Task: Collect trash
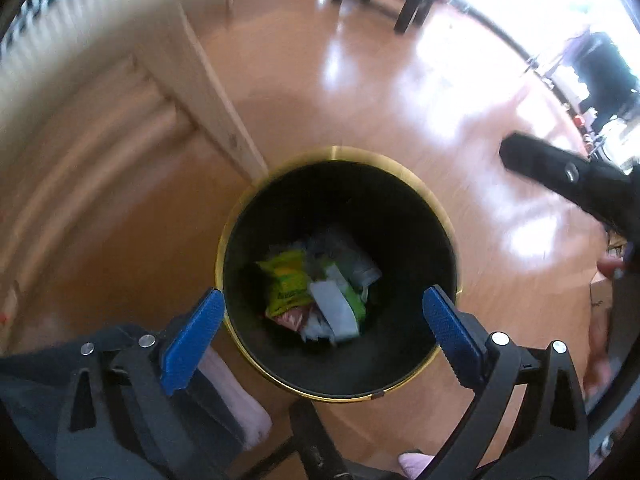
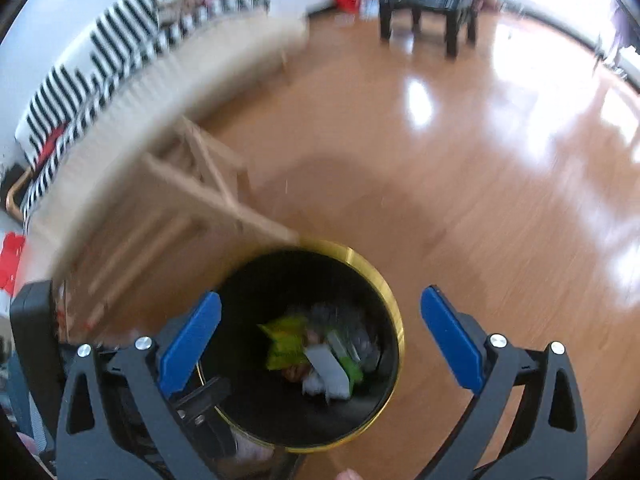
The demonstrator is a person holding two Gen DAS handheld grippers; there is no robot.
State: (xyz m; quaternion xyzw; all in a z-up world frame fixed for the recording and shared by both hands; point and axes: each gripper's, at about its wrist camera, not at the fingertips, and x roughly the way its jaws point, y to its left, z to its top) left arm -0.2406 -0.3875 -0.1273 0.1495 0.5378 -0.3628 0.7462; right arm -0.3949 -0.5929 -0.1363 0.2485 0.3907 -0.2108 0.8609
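Round black waste bin with brass-coloured rim (image 1: 436,216), holding crumpled wrappers (image 1: 320,288), is centred directly beneath the left tool (image 1: 320,312). Right tool (image 2: 320,320) is offset, bin at lower centre-left. Both tools are spread, nothing pinched.

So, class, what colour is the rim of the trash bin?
Gold, around a black inside; the bin rim shows best in the left wrist view.

Floor (image 1: 340,92): glossy orange-brown wood, bright window glare toward the right. Standing on it: black bin (image 1: 400,216) with gold rim, holding wrappers (image 1: 316,288); pale wooden frame (image 2: 208,184) just beside the bin; dark chair legs (image 2: 452,36) well apart.
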